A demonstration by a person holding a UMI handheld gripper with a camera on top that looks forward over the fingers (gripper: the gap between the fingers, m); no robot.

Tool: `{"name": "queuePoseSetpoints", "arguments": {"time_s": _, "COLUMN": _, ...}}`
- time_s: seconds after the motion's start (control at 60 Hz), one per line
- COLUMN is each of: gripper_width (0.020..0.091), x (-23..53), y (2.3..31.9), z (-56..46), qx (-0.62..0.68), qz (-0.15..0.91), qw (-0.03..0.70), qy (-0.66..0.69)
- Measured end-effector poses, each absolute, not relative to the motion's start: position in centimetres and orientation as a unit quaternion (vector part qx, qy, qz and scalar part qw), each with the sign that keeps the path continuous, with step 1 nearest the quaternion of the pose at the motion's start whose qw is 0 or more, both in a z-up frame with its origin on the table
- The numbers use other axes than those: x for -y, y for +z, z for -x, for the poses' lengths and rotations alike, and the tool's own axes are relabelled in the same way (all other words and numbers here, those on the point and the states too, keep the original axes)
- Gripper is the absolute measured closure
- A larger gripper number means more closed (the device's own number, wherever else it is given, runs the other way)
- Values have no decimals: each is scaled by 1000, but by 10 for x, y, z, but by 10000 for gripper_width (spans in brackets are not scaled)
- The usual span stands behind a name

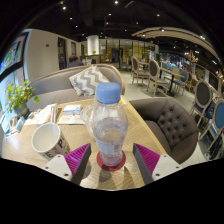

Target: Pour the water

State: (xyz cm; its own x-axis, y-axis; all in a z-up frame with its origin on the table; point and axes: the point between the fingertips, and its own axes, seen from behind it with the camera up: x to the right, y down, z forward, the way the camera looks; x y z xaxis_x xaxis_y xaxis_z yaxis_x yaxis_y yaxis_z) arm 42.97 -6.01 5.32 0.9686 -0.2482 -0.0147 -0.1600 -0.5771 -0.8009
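The gripper (112,160) is showing two fingers, each wearing one magenta pad (76,158), and they are standing spread apart. One bottle (108,125) is standing upright between them on the table (150,135), with a gap showing between it and each pad, so nothing is pinching it.

The bottle is looking clear and ribbed, carrying a light blue cap on top and sitting on a reddish base ring; whether it is holding water cannot be told.

Just beyond the left finger, one white mug (49,139) is sitting on the table, its dark inside showing. Farther ahead of the jaws, some papers (72,115) are lying flat on the wood.

The table is showing a pale wooden top. Ahead and to the left, one grey sofa (60,85) is curving round it, carrying one zigzag cushion (93,78). To the right of the jaws, one tufted grey armchair (172,122) is standing just beside the table. One potted plant (17,97) is sitting far left.

Beyond, a café-like room is stretching away, with several chairs (160,80) and ceiling lights (150,32).
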Motion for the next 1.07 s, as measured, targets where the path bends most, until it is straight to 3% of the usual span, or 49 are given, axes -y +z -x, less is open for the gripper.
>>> {"name": "queuePoseSetpoints", "arguments": {"time_s": 0.183, "gripper_width": 242, "x": 112, "y": 75, "z": -416, "qx": -117, "qz": 902, "qw": 409, "qy": -73}}
{"name": "queuePoseSetpoints", "arguments": {"time_s": 0.567, "gripper_width": 252, "x": 220, "y": 160, "z": -340, "qx": -101, "qz": 910, "qw": 386, "qy": -111}}
{"name": "queuePoseSetpoints", "arguments": {"time_s": 0.783, "gripper_width": 253, "x": 248, "y": 185, "z": -331, "qx": -99, "qz": 906, "qw": 394, "qy": -118}}
{"name": "queuePoseSetpoints", "arguments": {"time_s": 1.067, "gripper_width": 245, "x": 257, "y": 196, "z": -340, "qx": -97, "qz": 905, "qw": 399, "qy": -111}}
